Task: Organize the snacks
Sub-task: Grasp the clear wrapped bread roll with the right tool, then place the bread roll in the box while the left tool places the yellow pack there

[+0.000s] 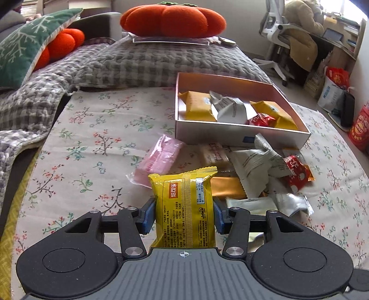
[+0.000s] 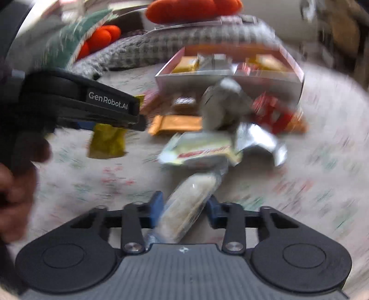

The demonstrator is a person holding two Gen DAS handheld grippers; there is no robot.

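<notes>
My left gripper (image 1: 184,213) is shut on a yellow snack packet (image 1: 184,207) and holds it upright above the floral cloth. The packet also shows hanging from the left gripper in the right wrist view (image 2: 107,142). My right gripper (image 2: 184,210) is shut on a clear-wrapped pale snack bar (image 2: 186,205), tilted; that view is blurred by motion. A shallow pink-white box (image 1: 230,133) ahead holds yellow, grey and red packets. A pile of loose snacks (image 1: 253,166) lies in front of the box.
A pink packet (image 1: 161,157) lies left of the pile. Beyond the floral cloth (image 1: 87,150) are a grey checked blanket (image 1: 150,62) and an orange pumpkin cushion (image 1: 173,19). A desk chair (image 1: 276,30) and bags (image 1: 334,90) stand at the right.
</notes>
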